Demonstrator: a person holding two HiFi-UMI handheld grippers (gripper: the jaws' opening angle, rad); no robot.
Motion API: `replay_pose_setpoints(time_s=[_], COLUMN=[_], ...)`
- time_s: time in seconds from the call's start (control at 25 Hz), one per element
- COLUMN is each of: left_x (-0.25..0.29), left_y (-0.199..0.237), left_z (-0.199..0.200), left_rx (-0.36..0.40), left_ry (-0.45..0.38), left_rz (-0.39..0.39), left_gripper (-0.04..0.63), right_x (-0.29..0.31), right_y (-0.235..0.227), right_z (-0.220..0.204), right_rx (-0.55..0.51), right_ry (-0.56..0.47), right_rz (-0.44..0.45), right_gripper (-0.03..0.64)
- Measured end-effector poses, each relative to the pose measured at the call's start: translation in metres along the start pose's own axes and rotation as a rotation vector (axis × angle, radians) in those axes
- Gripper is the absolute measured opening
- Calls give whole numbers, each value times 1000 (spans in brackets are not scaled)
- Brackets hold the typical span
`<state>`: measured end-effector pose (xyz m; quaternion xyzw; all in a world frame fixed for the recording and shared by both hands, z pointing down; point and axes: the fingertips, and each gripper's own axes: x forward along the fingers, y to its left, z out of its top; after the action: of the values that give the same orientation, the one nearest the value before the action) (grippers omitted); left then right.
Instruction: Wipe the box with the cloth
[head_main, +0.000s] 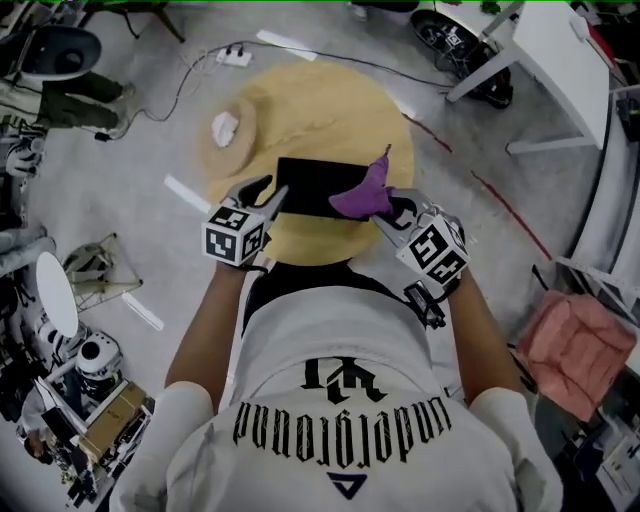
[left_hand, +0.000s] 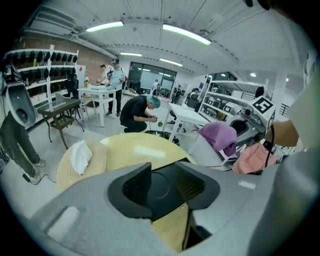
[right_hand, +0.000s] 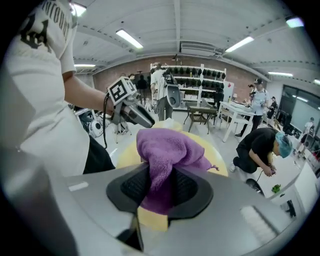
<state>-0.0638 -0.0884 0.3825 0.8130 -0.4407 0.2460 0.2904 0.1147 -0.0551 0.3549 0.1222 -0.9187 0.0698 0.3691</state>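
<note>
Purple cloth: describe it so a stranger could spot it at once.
Start at the round yellow table. Over its near side is a black box; at the box's right end the right gripper pinches the purple cloth. The table's other rag is white.

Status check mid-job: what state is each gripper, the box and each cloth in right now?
Left gripper: shut on the box at one edge.
Right gripper: shut on the purple cloth.
Box: gripped by one edge, over the yellow table.
Purple cloth: bunched, pinched between the fingers.
White rag: crumpled, loose on the table.
</note>
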Motion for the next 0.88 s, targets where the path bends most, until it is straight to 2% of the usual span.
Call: replay_pose_setpoints(time_s=[0.24,0.44,0.68,0.88], left_x=[-31,-56,-94,-121], left_y=[-41,-66,-87,-98], left_z=[62,119,174,194], left_rx=[72,161,192,219], left_ry=[-122,-228,-346,-412], left_rz=[-53,-74,-107,-120], left_gripper=[145,105,47,6], right_x=[-51,-93,-128,-142], right_y=[-24,-42,-44,-37], right_z=[74,123,166,183], right_rx=[65,66,34,15], right_ry=[-198,-335,-417,-441], right_rz=[-117,-209,-254,-275], right_gripper=[103,103,103,104])
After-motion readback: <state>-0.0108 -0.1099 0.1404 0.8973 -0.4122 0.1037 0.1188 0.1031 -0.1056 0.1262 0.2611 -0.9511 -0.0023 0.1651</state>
